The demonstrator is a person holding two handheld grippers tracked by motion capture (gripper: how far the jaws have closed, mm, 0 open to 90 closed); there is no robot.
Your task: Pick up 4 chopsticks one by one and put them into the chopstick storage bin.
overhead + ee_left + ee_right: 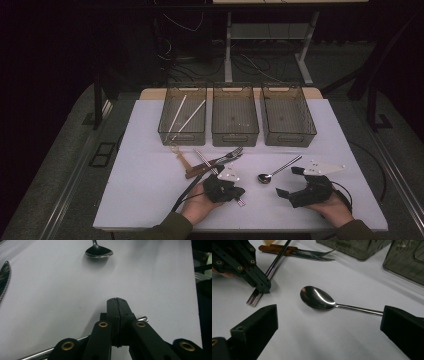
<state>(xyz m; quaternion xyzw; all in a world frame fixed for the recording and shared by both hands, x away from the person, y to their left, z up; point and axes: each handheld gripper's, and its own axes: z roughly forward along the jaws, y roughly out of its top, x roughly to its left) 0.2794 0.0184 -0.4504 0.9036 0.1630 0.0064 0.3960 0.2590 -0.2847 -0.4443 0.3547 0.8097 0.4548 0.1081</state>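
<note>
While the left gripper (239,192) sits clenched on a steel utensil handle (257,297) low over the white table (150,185), right gripper (289,181) gapes empty beside the spoon (272,171), dark room behind.

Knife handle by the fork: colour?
Brown wood, the knife handle shows clearest in the right gripper view.

Three bins (235,120) are counted along the far edge of the worktop (145,190). Two chopsticks (186,117) are counted in the leftmost bin. One spoon (272,171), one fork (227,156), one wooden-handled knife (200,169) and one metal rod (270,270) are counted on the worktop.
</note>
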